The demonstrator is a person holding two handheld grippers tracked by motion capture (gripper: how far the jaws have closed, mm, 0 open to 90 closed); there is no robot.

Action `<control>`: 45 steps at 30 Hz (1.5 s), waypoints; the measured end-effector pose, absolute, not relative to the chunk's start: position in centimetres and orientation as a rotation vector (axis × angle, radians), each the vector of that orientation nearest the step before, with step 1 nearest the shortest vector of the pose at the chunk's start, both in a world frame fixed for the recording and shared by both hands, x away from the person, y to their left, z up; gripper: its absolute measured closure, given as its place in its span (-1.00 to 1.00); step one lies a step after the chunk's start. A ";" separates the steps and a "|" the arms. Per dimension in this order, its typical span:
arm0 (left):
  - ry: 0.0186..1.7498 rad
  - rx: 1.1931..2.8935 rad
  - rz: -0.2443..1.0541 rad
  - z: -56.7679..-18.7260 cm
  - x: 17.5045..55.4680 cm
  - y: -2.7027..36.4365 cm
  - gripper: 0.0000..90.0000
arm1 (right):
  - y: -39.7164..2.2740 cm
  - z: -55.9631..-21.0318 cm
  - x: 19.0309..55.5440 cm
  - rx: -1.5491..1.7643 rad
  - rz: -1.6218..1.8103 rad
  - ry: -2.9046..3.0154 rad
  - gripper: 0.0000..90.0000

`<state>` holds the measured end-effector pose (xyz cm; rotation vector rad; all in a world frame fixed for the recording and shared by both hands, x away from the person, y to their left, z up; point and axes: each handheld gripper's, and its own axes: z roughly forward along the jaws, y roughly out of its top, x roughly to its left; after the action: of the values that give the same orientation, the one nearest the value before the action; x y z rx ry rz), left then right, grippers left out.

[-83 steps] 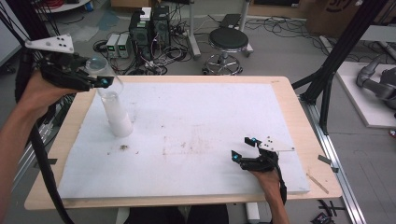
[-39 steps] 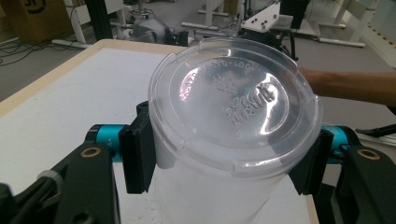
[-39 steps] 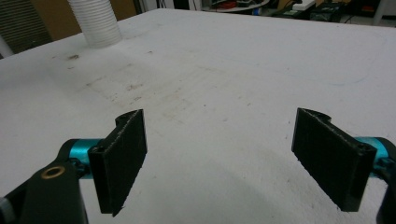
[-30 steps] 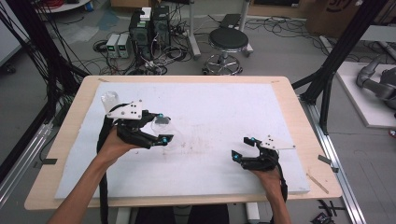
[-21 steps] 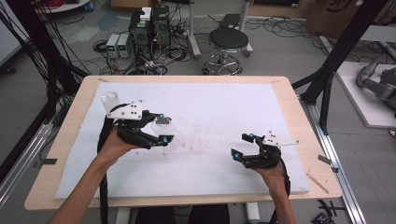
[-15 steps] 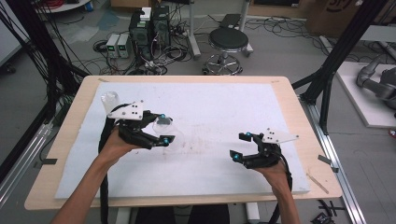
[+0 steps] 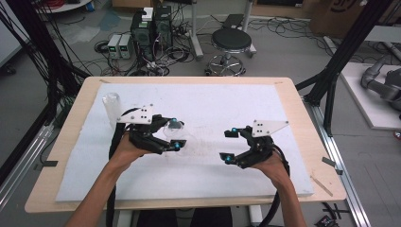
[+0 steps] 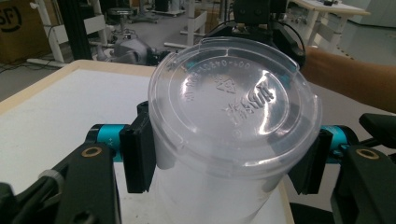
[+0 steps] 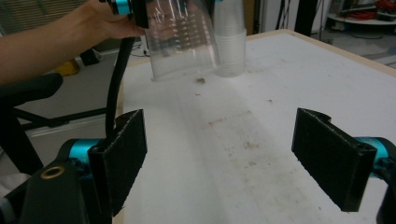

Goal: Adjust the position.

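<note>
**Bench rundown: what's actually sitting on it**

Bench point(image 7: 288, 101) is light wood w/ a big white sheet point(image 7: 222, 106) covering most of the top, only a thin wood border showing all round. Sheet's kinda grubby: brown specks and crumbs point(image 9: 201, 80) scattered thru the middle, plus faint smudges. Back-left corner has a stack of clear plastic cups point(image 7: 111, 107) standing upright on the sheet, rim down afaict. Small dark tape bits on the bench edges, left point(image 7: 46, 164) and right point(image 7: 328, 161). Thin wooden stick point(image 7: 322, 185) lies on the bare wood at the front-right corner.
</note>
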<state>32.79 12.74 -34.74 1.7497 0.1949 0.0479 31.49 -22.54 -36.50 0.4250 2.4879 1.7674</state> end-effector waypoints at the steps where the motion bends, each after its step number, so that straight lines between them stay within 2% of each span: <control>1: 0.195 1.750 0.048 -34.7 32.8 12.7 -0.19 | -22.3 -36.4 31.6 0.406 1.773 2.481 -0.61; 8: 0.189 1.649 0.004 -35.2 32.6 11.6 -0.19 | -20.5 -35.8 31.9 0.339 1.810 2.488 -0.61; 17: 0.174 1.647 -0.013 -36.1 32.4 10.5 -0.19 | -18.9 -35.6 32.2 0.278 1.857 2.498 -0.61; 39: 0.141 1.637 -0.033 -35.5 31.9 9.6 -0.18 | -15.4 -36.2 32.3 0.146 1.881 2.547 -0.60; 43: 0.141 1.637 -0.030 -35.5 31.9 9.7 -0.18 | -15.2 -36.3 32.3 0.146 1.872 2.558 -0.58; 45: 0.139 1.640 -0.030 -35.5 31.9 9.7 -0.18 | -15.1 -36.3 32.3 0.129 1.872 2.561 -0.48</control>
<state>31.91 9.68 -35.52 1.6397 0.1391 -0.0304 32.32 -15.15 -36.33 0.1285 2.5607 1.8716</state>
